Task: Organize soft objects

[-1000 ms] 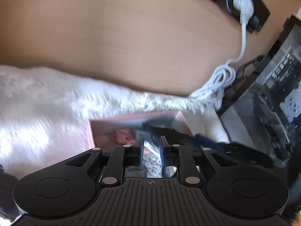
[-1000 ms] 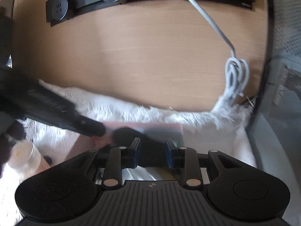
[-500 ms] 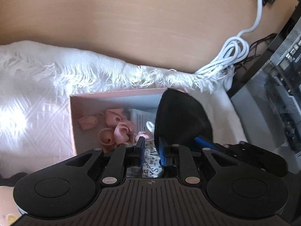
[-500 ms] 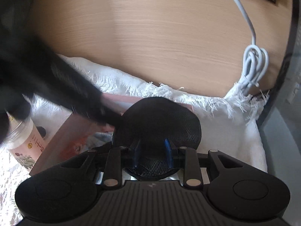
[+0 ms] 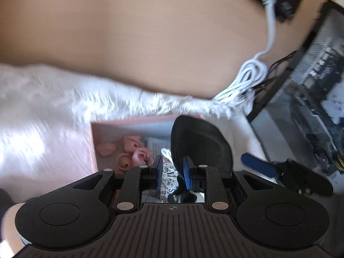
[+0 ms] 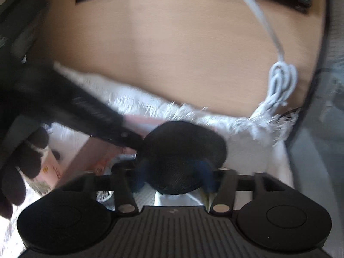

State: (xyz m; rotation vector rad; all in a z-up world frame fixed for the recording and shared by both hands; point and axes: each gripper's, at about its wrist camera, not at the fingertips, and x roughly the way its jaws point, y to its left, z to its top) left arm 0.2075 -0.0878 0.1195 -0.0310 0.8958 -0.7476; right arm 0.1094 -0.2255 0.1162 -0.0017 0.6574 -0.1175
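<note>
Right wrist view: the right gripper has its jaws opening, where half a second ago they were narrow around the lower edge of the black mesh pad. The pad is between the blue fingers, but blur hides whether they press on it. The pad reads as a domed, soft mesh piece, possibly a cup insert; I cannot be sure.

Left wrist view: the left gripper is opening slightly from fully closed. A narrow gap shows between its pads, and the right-hand pad lies against the pad's lower edge; a true pinch cannot be confirmed.

The pad stands upright at the right end of the pink box, which sits on the white fringed cloth. Pink rosebud-like pieces lie inside the box.

Judgement: the release suggests the pad is being handed over or let down into the box; placement looks nearly done.

Writing: printed text on a packet under the left jaws, and on a jar beside the gloved hand; neither is legible.
</note>
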